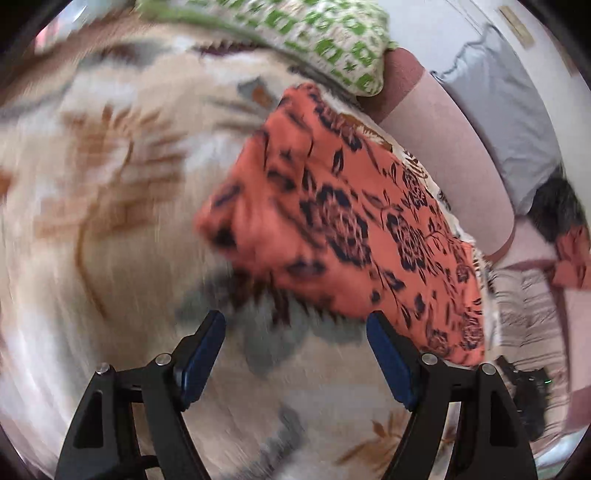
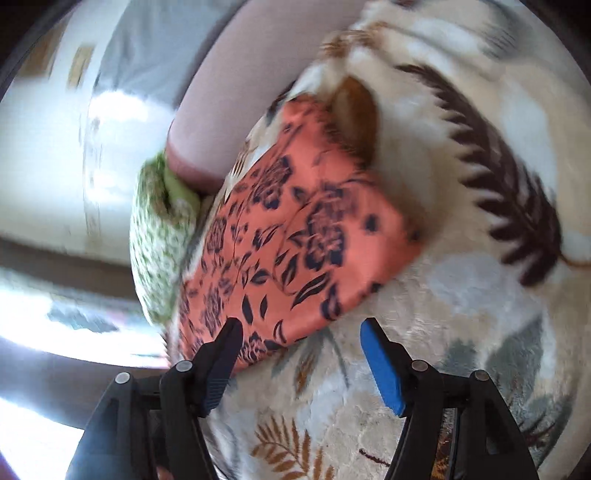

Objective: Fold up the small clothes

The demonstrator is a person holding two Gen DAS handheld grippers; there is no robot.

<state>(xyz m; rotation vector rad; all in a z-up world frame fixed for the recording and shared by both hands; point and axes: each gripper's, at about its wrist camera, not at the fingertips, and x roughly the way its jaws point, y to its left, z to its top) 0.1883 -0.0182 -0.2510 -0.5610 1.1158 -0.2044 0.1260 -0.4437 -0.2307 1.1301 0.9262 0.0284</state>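
We see a plush leaf-patterned blanket (image 1: 110, 177) covering the bed, and on it lies the folded orange garment with dark flowers (image 1: 332, 221), close to the blanket's far edge, beside a green-and-white patterned pillow (image 1: 332, 33). Our left tool (image 1: 295, 325) stands wide with nothing between its pads, just short of the garment. Our right tool (image 2: 301, 326) also gapes wide and empty, one fingertip (image 2: 232, 332) overlapping the garment's near corner in view

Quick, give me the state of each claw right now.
Left claw: open, holding nothing; the orange floral cloth lies beyond it.
Right claw: open, nothing gripped; the cloth's edge lies between its fingers.
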